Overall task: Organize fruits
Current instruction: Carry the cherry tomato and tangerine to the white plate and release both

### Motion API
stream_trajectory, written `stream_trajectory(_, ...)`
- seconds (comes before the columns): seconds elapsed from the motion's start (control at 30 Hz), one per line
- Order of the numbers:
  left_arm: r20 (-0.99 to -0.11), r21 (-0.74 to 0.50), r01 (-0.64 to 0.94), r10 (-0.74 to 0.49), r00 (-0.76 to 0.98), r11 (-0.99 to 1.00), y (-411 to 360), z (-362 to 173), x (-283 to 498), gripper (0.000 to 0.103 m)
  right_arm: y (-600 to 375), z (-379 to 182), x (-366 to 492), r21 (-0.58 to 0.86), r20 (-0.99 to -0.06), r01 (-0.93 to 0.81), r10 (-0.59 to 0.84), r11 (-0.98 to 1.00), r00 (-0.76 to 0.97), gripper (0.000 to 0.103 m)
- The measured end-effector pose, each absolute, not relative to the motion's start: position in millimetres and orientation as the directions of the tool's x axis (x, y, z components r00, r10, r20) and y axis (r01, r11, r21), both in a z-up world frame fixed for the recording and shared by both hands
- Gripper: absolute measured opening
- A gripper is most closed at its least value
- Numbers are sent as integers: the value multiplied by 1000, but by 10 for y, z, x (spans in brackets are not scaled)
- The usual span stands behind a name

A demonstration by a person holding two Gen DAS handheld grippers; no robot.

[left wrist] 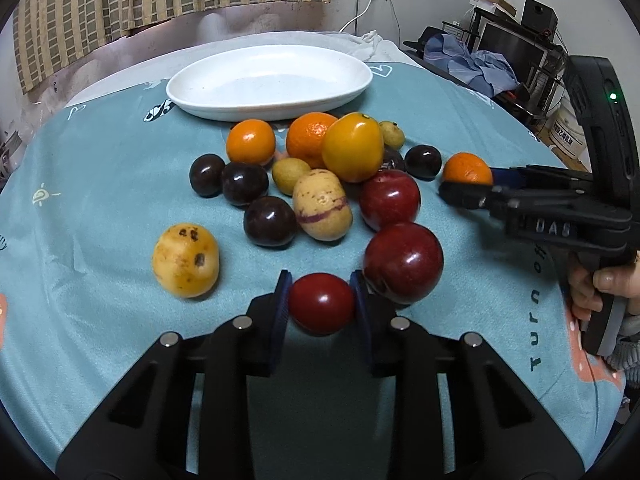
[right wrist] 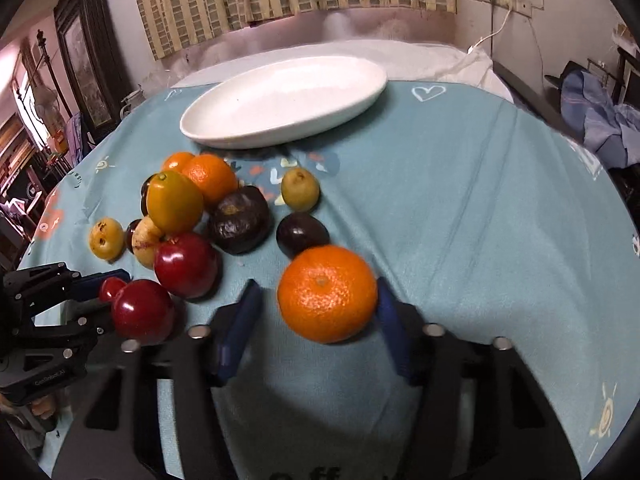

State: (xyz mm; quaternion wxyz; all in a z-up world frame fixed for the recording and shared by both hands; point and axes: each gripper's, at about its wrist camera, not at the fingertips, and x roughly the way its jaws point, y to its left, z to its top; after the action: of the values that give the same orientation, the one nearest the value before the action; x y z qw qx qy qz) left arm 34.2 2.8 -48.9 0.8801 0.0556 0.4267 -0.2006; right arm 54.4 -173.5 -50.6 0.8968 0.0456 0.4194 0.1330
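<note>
A pile of fruit lies on the teal cloth before a white oval plate point(left wrist: 224, 96), also in the right wrist view point(right wrist: 248, 136). My left gripper point(left wrist: 321, 308) is shut on a small red fruit point(left wrist: 321, 308), seen too in the right wrist view point(right wrist: 110, 286). My right gripper point(right wrist: 316, 300) is open around a tangerine point(right wrist: 327, 293); its right pad touches the fruit, its left pad stands apart. The same tangerine point(left wrist: 467, 168) shows in the left wrist view at my right gripper point(left wrist: 476, 184). Two red apples point(left wrist: 403, 262) point(left wrist: 390, 199) lie close by.
Two more tangerines point(left wrist: 251, 141), a yellow-orange fruit point(left wrist: 352, 147), several dark plums point(left wrist: 270, 221), a spotted yellow fruit point(left wrist: 186, 260) and a striped pale melon point(left wrist: 322, 204) fill the pile. The table edge drops off at right, with clutter point(left wrist: 500, 40) beyond.
</note>
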Motion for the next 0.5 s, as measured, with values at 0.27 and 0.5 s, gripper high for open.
stream_trajectory(0.27, -707, -107, 368, -331, 625, 924, 212, -24, 442, 30, -1893, -51, 438, 259, -674, -246, 357, 934, 646, 43)
stream_trajectory(0.5, -684, -119, 304, -300, 665, 945, 132, 319, 1285, 30, -1752, 304, 1226, 253, -628, -239, 347, 938, 696, 43)
